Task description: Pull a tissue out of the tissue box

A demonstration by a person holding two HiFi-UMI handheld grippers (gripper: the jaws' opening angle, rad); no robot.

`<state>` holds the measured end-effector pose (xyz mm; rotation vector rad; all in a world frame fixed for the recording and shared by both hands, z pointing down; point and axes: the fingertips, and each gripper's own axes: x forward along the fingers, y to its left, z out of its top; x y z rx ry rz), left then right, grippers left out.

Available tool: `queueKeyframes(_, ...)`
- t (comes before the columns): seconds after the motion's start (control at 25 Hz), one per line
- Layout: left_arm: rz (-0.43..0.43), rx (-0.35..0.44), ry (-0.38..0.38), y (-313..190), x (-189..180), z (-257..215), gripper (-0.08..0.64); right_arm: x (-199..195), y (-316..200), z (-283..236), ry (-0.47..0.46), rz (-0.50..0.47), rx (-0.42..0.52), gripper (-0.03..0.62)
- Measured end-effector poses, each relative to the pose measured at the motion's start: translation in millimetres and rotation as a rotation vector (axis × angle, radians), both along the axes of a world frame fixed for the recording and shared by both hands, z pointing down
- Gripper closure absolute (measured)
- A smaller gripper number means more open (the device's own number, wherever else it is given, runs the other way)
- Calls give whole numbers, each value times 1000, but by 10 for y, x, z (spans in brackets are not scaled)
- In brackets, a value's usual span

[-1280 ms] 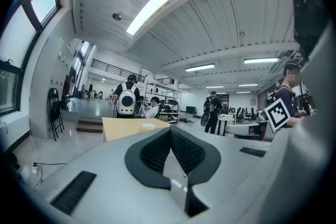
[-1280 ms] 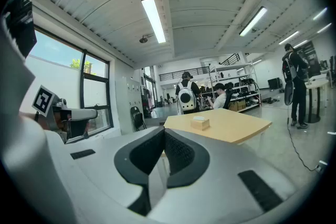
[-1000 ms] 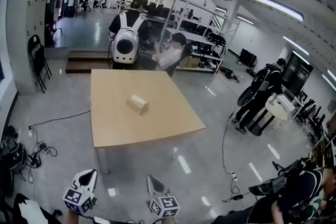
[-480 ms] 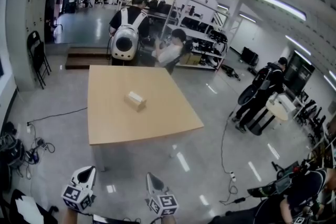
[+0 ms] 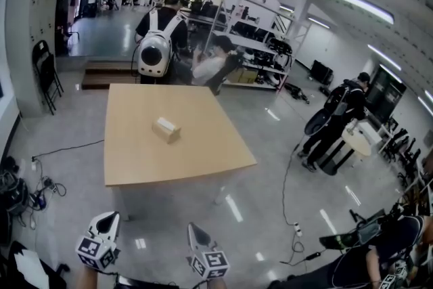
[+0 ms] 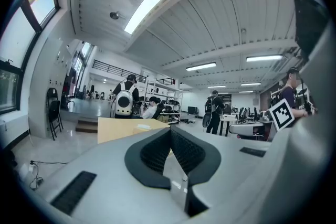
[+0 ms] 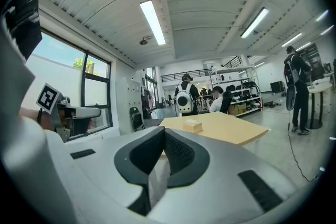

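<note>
A small tan tissue box point(image 5: 166, 129) with a white tissue at its top stands near the middle of a light wooden table point(image 5: 203, 159), well ahead of me. The right gripper view shows the same box point(image 7: 192, 125) far beyond the jaws. My left gripper point(image 5: 108, 218) and right gripper point(image 5: 195, 229) hang low at the bottom of the head view, over the floor and short of the table. The black pads of each gripper meet, left point(image 6: 169, 131) and right point(image 7: 164, 131), with nothing between them.
A person with a white backpack point(image 5: 154, 52) and a seated person point(image 5: 213, 65) are just behind the table, in front of metal shelving point(image 5: 260, 44). Another person point(image 5: 337, 120) stands at the right by a round white table point(image 5: 360, 139). Cables point(image 5: 42, 185) lie on the floor at left, by a folding chair point(image 5: 47, 74).
The table and the tissue box have slid a little to the left in the head view. Both grippers stay shut at the bottom of the view.
</note>
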<state>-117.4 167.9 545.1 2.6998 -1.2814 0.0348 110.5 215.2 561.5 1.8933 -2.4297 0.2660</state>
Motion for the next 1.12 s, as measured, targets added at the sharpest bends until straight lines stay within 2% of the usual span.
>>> queueKeyframes(0.52, -8, -2, -33, -178, 98, 0, 552, 51, -254, 153, -25, -11, -14, 581)
queueKeyframes(1.12, 24, 4, -17, -1190, 73, 70, 552, -48, -1225, 124, -29, -8, -15, 581)
